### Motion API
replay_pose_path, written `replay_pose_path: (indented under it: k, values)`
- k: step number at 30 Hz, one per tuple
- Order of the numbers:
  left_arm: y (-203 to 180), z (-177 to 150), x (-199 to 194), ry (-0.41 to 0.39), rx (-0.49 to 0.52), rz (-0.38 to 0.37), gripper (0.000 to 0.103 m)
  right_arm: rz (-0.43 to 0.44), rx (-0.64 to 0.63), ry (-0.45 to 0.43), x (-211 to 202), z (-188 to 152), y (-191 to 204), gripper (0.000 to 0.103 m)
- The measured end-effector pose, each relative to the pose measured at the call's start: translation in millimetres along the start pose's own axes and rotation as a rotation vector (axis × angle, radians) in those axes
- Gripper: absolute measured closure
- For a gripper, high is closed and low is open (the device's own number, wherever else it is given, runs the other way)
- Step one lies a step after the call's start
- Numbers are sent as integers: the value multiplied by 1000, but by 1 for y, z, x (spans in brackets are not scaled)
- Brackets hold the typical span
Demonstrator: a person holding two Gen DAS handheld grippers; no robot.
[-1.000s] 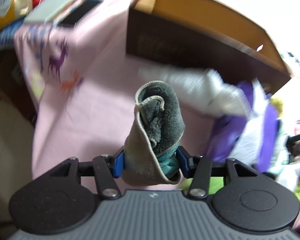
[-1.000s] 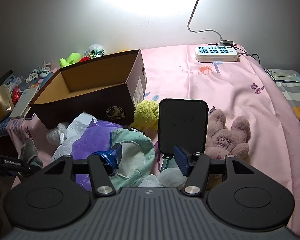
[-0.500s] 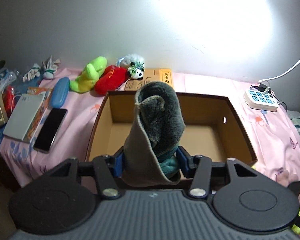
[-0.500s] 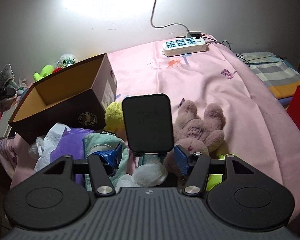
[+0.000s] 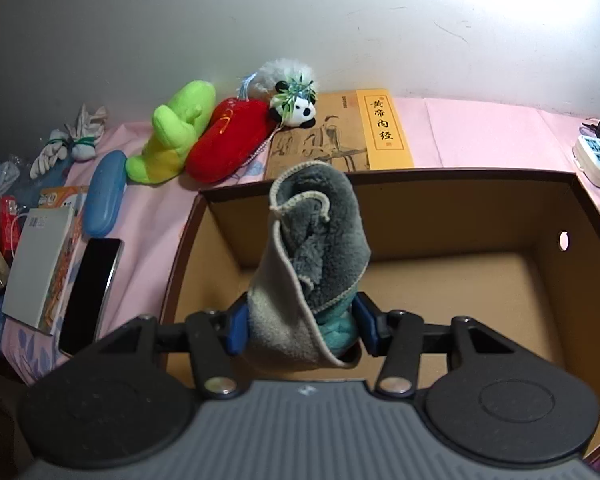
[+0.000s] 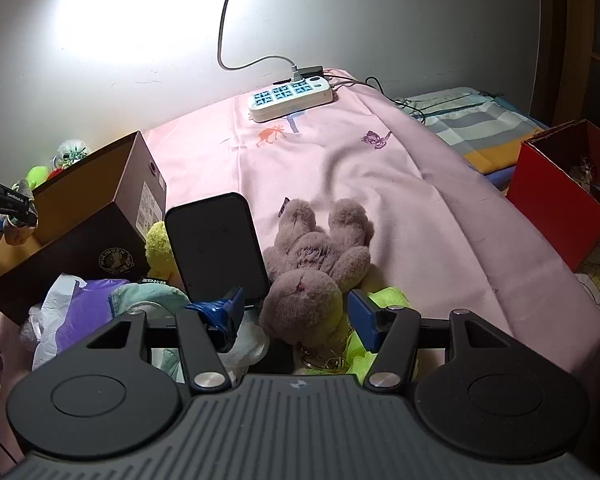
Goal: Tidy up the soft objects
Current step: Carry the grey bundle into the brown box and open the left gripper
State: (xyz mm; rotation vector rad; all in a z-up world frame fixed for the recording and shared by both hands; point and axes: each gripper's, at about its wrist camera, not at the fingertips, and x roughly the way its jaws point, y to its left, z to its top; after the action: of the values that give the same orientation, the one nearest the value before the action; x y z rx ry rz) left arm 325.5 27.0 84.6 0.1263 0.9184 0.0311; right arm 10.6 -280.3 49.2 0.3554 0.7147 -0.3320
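A bunched grey towel (image 5: pixel 312 256) with teal inside stands upright at frame centre over the open, bare brown cardboard box (image 5: pixel 452 280).

Two boxes show — one brown cardboard box (image 5: pixel 440 280), far left in the right wrist view, and one red box (image 6: pixel 556 196) at the right edge. Plush toys number six: a mauve bear (image 6: pixel 316 268) near the middle, a yellow plush (image 6: pixel 158 248) beside the brown box, and, beyond the box's far wall, a green plush (image 5: pixel 172 136), a red plush (image 5: pixel 228 140), a small panda (image 5: pixel 296 108) — plus one grey cloth (image 5: pixel 312 256). One book (image 5: pixel 360 136), one power strip (image 6: pixel 290 96), one phone (image 5: pixel 90 292), one blue case (image 5: pixel 104 192).
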Motion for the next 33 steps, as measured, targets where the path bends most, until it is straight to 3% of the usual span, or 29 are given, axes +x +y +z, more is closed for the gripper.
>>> replay_pose_path:
  k: [10, 19, 33]
  values:
    - [-15, -8, 18, 20, 76, 8, 46, -17, 8, 27, 8, -3, 11, 61]
    - [-13, -3, 32, 76, 83, 4, 30, -27, 10, 40, 12, -3, 16, 61]
    - [-4, -17, -11, 16, 70, -17, 30, 23, -16, 58, 21, -1, 21, 61]
